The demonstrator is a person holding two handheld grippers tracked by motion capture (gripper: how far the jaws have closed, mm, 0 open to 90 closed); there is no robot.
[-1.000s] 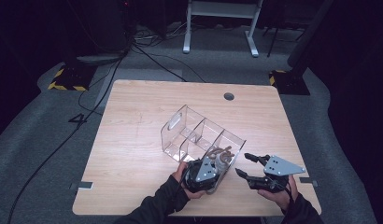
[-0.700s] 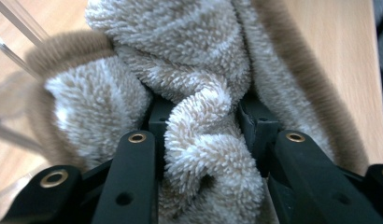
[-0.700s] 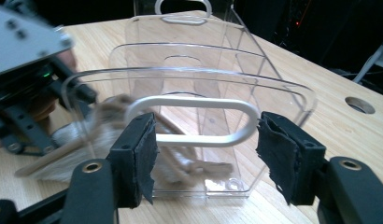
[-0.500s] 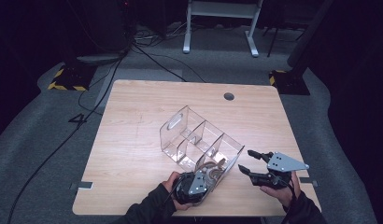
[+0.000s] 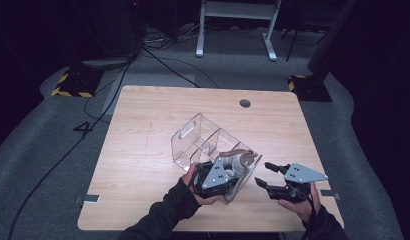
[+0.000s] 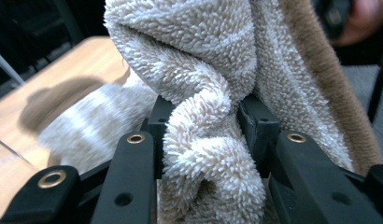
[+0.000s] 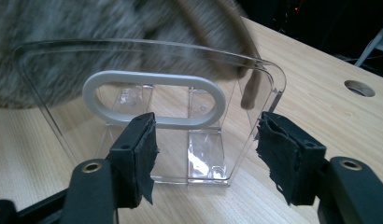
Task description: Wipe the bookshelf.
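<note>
Left gripper view shows a fluffy cream-and-tan towel bunched between the two black jaws, which press in on it from both sides. In the high view the left gripper holds this towel at the near end of a clear plastic organiser, over its nearest compartment; whether the cloth touches the organiser's rim is hard to tell from there. The right gripper sits just to the right of the organiser, its jaws spread wide with nothing between the pads. In the right gripper view those jaws flank the organiser's end wall and its grey oval handle without touching them. The organiser stands on the wooden bench.
</note>
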